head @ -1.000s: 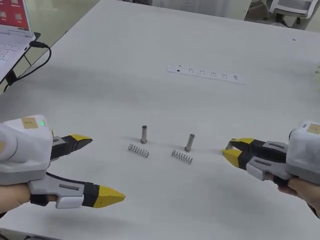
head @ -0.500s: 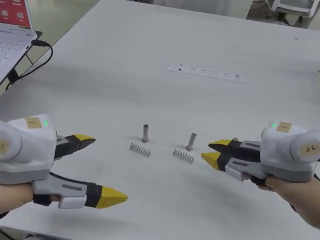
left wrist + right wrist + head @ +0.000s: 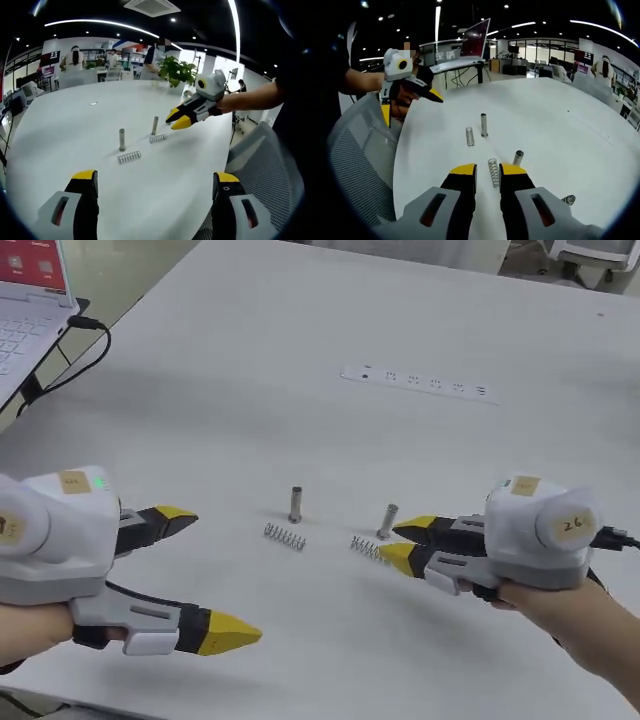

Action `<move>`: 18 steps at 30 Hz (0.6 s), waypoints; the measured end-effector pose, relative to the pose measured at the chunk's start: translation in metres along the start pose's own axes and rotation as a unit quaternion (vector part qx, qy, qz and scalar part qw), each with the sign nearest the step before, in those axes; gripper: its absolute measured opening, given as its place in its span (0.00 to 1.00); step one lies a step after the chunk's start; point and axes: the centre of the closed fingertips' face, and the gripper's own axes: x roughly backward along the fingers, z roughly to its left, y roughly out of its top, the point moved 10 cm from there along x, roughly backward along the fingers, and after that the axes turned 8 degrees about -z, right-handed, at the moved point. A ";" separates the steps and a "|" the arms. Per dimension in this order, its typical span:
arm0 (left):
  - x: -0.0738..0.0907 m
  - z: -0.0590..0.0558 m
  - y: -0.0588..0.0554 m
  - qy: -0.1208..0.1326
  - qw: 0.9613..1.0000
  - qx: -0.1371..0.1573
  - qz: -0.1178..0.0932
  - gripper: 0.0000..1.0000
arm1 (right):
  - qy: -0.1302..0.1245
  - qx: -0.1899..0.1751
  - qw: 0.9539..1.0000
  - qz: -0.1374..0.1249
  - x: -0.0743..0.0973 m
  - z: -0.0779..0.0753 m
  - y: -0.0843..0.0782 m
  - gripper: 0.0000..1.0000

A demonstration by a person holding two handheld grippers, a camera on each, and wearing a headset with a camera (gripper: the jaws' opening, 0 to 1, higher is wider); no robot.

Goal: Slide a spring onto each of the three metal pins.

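- Right gripper [image 3: 488, 170]: jaws slightly parted, flanking the near spring [image 3: 493, 172], which lies on the table [image 3: 250, 370]; whether they touch it cannot be told.
- The near pin [image 3: 518, 157] stands just beside that spring.
- A small metal piece [image 3: 568, 200] by the gripper's body is too blurred to identify.
- Left gripper [image 3: 215, 574]: jaws spread wide, empty, well apart from the far spring [image 3: 284, 536] and the far pin [image 3: 296, 504].

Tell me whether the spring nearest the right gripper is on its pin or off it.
Off. The spring lies on its side on the table beside the standing pin, whose shaft is bare.
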 end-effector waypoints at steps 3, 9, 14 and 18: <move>0.000 0.000 0.000 -0.001 1.000 0.000 0.001 0.92 | 0.000 -0.002 1.000 0.010 -0.006 -0.002 -0.004 0.16; 0.001 0.001 0.000 0.001 1.000 0.001 0.001 0.92 | 0.006 0.005 0.999 0.035 -0.016 -0.003 -0.012 0.16; 0.003 0.002 -0.002 0.002 1.000 0.002 0.003 0.92 | 0.006 0.002 0.999 0.042 -0.021 -0.007 -0.016 0.15; 0.002 0.001 -0.003 0.001 1.000 0.004 0.004 0.92 | 0.006 -0.002 0.999 0.050 -0.023 -0.009 -0.019 0.14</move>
